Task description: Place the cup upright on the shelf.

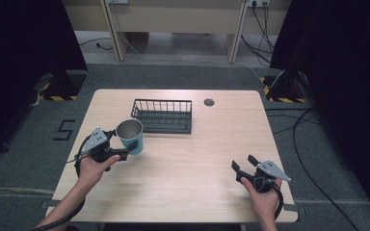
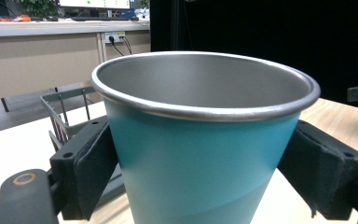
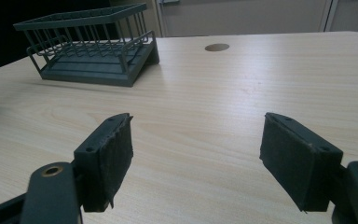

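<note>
A teal cup (image 1: 130, 136) with a bare metal inside stands upright near the table's left side, just in front of a black wire basket (image 1: 162, 115). My left gripper (image 1: 131, 148) is shut on the cup (image 2: 205, 154); its two pads (image 2: 95, 172) press the cup's wall from both sides below the rim. Whether the cup's base touches the table is hidden. My right gripper (image 1: 244, 162) rests low at the front right of the table, open, with nothing between its pads (image 3: 109, 158). The basket (image 3: 93, 46) is empty and lies far ahead of it.
The wooden table (image 1: 188, 192) has a round cable hole (image 1: 209, 102) at the back right. The basket's near corner (image 2: 65, 116) sits just behind the cup. Dark curtains, stands and floor cables surround the table.
</note>
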The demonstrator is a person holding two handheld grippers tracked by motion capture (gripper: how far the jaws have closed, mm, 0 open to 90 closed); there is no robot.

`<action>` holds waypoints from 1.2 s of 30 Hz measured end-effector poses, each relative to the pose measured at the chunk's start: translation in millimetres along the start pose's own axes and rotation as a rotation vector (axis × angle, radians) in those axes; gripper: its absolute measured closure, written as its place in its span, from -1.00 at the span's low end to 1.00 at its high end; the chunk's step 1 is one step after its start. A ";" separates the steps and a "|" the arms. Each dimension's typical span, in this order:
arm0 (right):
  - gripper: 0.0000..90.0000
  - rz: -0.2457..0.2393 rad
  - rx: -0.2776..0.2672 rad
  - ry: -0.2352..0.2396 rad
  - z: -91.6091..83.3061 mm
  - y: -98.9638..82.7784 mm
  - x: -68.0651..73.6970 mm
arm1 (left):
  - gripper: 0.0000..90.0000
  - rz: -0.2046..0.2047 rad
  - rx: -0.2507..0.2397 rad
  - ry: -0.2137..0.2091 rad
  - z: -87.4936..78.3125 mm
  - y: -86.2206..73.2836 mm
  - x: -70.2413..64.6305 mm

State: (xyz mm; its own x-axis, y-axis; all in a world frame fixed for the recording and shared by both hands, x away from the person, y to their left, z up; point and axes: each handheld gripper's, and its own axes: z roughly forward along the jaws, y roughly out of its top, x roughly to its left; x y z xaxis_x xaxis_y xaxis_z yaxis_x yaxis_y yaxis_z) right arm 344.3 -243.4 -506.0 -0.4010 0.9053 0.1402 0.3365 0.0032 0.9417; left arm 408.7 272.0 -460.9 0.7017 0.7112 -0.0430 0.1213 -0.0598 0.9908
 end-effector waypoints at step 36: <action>-0.42 0.007 -0.003 0.000 0.0 -0.2 -0.4 | -0.68 0.019 -0.047 -0.017 32.6 35.8 0.0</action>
State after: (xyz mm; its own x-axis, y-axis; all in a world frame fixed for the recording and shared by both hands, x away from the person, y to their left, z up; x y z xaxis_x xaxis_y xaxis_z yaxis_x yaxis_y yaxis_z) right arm 344.4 -243.8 -506.3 -0.3989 0.9052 0.1468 0.3370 -0.0042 0.9415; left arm 435.9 247.0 -429.7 0.7155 0.6981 -0.0257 0.0748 -0.0401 0.9964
